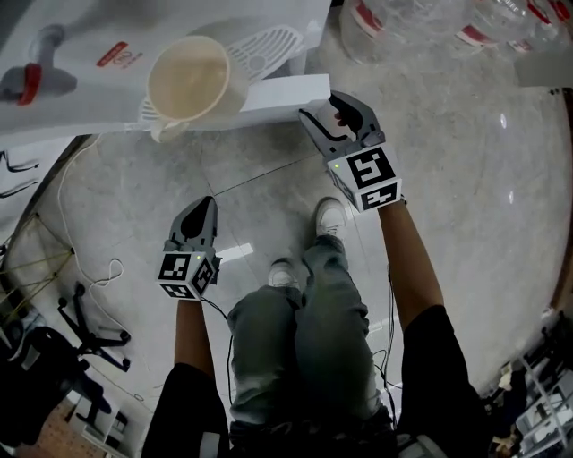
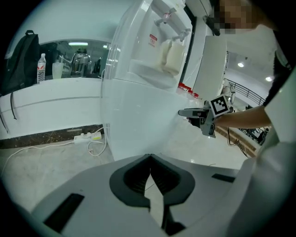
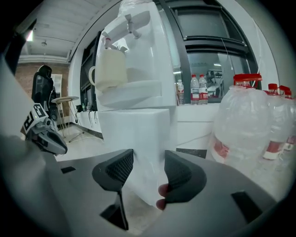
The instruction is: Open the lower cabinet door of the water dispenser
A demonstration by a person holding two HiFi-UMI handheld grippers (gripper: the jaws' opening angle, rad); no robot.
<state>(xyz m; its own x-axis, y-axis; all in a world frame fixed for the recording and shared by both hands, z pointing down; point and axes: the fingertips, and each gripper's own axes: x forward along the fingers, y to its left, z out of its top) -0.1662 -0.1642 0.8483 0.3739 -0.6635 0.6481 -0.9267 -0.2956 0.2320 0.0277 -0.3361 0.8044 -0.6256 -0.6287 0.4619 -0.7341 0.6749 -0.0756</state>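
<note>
The white water dispenser (image 1: 269, 94) stands at the top of the head view, a cream cup (image 1: 190, 80) on its drip tray. In the right gripper view its lower cabinet door (image 3: 134, 134) fills the middle, under the taps and the cup (image 3: 110, 69). My right gripper (image 3: 149, 173) is open and straddles the door's near corner edge; I cannot make out either pad pressing on it. In the head view this right gripper (image 1: 336, 103) sits at the dispenser's corner. My left gripper (image 1: 208, 206) hangs over the floor, away from the cabinet (image 2: 138, 115). This left gripper (image 2: 150, 156) is shut and holds nothing.
Large water bottles (image 3: 249, 120) with red caps stand right of the dispenser, and these bottles (image 1: 403, 22) also show in the head view. A power strip (image 2: 85, 136) and a white cable (image 1: 89, 259) lie on the floor at the left. The person's shoes (image 1: 327, 215) are below the cabinet.
</note>
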